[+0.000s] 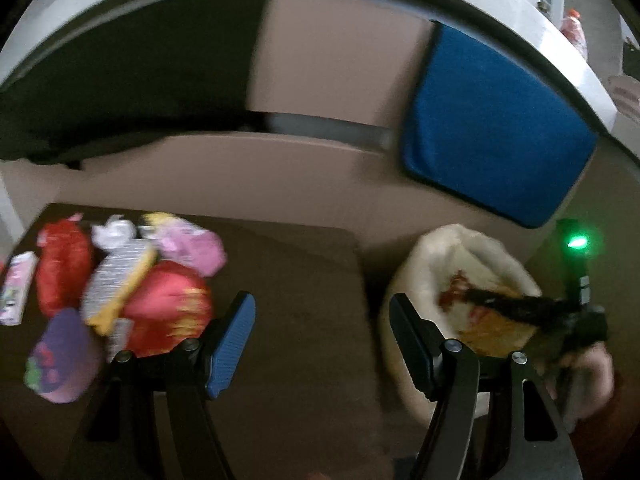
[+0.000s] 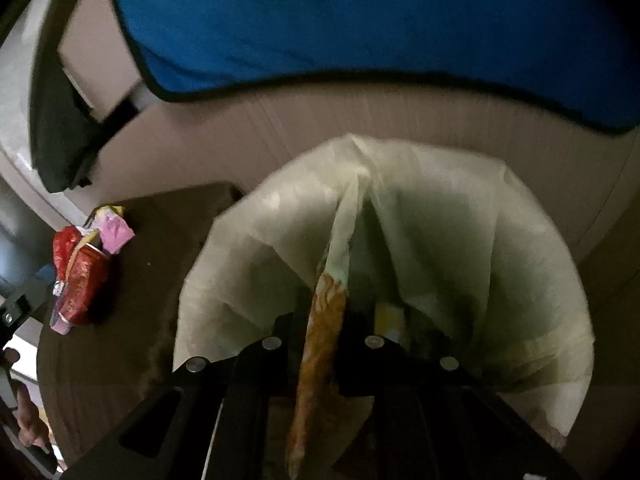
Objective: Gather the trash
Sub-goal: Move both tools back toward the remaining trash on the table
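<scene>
A dark wooden table carries the trash; a white bag stands open just off its right edge, approx. level w/ the tabletop, prob. so that items can be dropped in w/o a long carry. The left gripper is held w/ jaws wide and nothing between them, over the bare mid-table, aimed downward; it is judged to be set up for the next pick. The remaining pile lies toward the table's left edge: a red snack bag, a second red wrapper, a pink wrapper, a purple wrapper, a silver-and-yellow wrapper and a small carton, all touching or overlapping. The right gripper is lowered into the bag mouth w/ jaws narrow; an orange wrapper stands edge-on between them. Whether the pads are pressing on it cannot be told, owing to blur and shadow. It is judged that this item is at the drop-off stage. A blue cushion is seen beyond the bag.
</scene>
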`<state>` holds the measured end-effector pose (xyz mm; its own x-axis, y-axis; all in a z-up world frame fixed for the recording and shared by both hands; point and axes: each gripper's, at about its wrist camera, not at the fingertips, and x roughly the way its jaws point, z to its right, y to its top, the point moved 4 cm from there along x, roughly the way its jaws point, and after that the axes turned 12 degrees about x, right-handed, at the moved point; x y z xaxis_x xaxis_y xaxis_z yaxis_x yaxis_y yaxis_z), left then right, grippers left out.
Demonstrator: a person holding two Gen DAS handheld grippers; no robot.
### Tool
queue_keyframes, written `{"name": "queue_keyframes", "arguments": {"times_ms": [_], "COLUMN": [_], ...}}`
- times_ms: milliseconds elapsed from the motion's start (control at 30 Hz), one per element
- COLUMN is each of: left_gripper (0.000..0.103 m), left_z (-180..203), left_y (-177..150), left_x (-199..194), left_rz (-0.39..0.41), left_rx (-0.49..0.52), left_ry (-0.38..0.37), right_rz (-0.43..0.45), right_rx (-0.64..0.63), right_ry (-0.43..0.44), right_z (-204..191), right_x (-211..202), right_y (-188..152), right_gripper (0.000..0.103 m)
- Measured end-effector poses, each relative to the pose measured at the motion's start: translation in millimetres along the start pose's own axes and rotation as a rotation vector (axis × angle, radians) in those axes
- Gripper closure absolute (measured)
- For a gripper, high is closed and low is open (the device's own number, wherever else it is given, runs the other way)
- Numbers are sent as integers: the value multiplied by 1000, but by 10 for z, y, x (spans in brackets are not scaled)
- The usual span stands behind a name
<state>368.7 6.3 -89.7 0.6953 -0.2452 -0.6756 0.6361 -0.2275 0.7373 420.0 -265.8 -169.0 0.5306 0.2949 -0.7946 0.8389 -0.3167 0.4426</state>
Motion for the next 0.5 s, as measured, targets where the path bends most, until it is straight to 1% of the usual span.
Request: {"name": "queue_keyframes", "arguments": {"times_ms": [33, 67, 100, 133, 167, 300, 333, 400, 500], "left_gripper": [34, 34, 35, 36, 38, 39, 39, 39, 39], "left_z": [-80, -154, -226, -282, -349, -504, -551, -646, -824], "left_y": [-58, -100, -142, -166, -201, -272, -299, -348, -424], "left_x": [-47, -71, -89, -103, -120, -232, -251, -299, -370], "left_rz": [-3, -9, -19, -21, -19, -9, -8, -4, 5], "left_rx": [-8, -23, -38, -52, -71, -104, -119, -144, -168], "left_ry": [15, 21, 21, 15, 13, 15, 9, 4, 22], "right_rz": [19, 42, 75, 111, 149, 267, 284, 310, 329], "right_rx": [-6, -17, -35, -60, -86, -148, -156, -161, -162], "right_ry": [-8, -15, -30, -40, -51, -113, -115, -102, -56], "right_z": [3, -7, -18, -36, -59, -106, -139, -236, -436], "right_x": [-66, -127, -227, -343, -464, -883, -959, -1082, -1164], "right_y": [-4, -6, -9, -12, -13, 19, 24, 25, -8], "right_gripper": [85, 75, 71, 64, 61, 61, 61, 61, 61]}}
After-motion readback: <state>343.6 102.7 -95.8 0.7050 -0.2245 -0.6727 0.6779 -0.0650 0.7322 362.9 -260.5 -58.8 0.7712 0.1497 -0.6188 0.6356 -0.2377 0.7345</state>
